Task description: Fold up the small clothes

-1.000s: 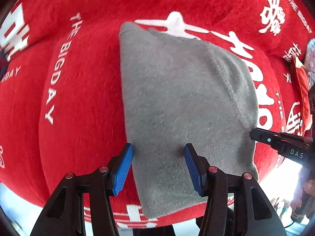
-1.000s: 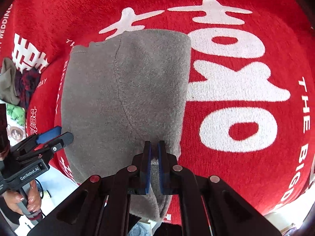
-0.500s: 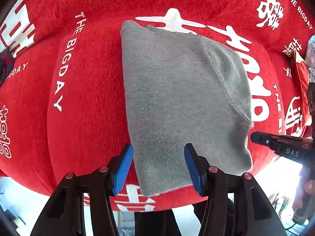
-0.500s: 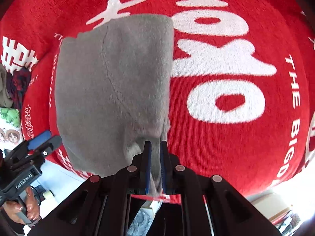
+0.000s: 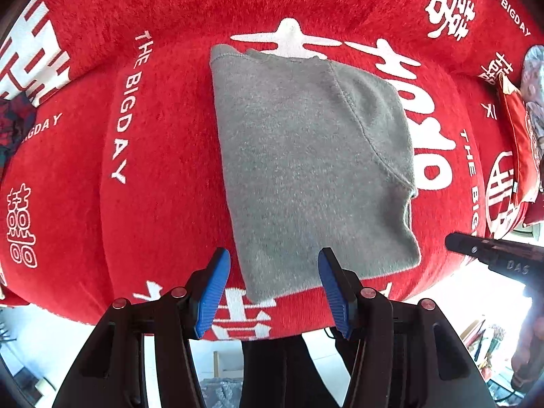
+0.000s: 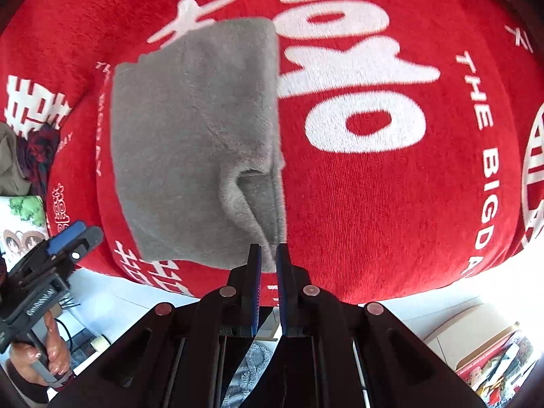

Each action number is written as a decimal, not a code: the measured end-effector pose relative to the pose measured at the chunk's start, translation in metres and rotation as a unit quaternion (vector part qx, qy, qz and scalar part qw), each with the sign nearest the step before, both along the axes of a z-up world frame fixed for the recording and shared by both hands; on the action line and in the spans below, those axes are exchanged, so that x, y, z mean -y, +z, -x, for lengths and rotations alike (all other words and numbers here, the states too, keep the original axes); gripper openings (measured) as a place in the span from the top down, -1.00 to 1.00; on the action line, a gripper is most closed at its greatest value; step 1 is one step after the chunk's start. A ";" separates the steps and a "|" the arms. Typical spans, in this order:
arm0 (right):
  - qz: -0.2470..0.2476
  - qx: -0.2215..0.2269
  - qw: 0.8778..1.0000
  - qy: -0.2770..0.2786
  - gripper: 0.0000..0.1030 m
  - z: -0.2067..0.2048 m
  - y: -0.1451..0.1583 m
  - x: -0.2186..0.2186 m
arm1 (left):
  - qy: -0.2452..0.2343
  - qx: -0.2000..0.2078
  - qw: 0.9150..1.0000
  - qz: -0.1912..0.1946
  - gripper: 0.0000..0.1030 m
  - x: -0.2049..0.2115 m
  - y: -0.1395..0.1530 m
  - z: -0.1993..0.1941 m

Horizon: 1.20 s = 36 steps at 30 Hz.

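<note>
A folded grey fleece garment [image 5: 306, 163] lies on a red cloth with white lettering [image 5: 102, 170]; it also shows in the right wrist view [image 6: 190, 142]. My left gripper [image 5: 273, 292] is open and empty, held just off the garment's near edge. My right gripper [image 6: 268, 258] is nearly closed at the garment's near right corner, with a thin gap between the blue pads; whether cloth is pinched there is unclear. The right gripper's tip shows in the left wrist view [image 5: 489, 251], and the left gripper shows in the right wrist view [image 6: 64, 248].
The red cloth's front edge [image 6: 374, 292] drops off to a pale floor below. Dark and olive clothes [image 6: 23, 156] are piled at the left. A red packet [image 5: 520, 142] lies at the far right.
Both grippers have pulled back toward the near edge of the red cloth. The garment's near right corner has bunched into a raised fold by the right gripper.
</note>
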State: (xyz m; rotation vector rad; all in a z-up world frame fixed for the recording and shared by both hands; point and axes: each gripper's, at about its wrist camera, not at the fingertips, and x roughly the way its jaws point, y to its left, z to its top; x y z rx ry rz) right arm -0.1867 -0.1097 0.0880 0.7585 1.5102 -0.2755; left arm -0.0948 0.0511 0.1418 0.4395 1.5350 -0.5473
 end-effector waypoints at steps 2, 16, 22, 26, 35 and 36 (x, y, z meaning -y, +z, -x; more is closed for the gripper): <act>0.005 0.011 1.000 0.001 0.37 -0.003 0.012 -0.002 | -0.001 0.003 1.000 -0.001 -0.09 0.000 0.006 0.001; 0.053 0.056 0.997 0.018 -0.60 -0.042 0.075 -0.013 | 0.044 0.033 0.998 0.020 -1.00 -0.002 0.055 -0.017; 0.079 0.064 0.995 0.024 -1.00 -0.046 0.083 -0.016 | 0.046 0.045 0.998 0.015 -1.00 -0.003 0.063 -0.020; 0.102 0.065 0.992 0.027 -1.00 -0.046 0.087 -0.018 | 0.048 0.046 0.998 0.005 -1.00 -0.005 0.062 -0.018; 0.115 0.039 0.992 0.035 -1.00 -0.049 0.088 -0.020 | 0.070 0.076 0.995 0.007 -1.00 -0.008 0.074 -0.019; 0.117 0.039 0.992 0.035 -1.00 -0.050 0.088 -0.021 | 0.072 0.079 0.994 0.007 -1.00 -0.009 0.075 -0.020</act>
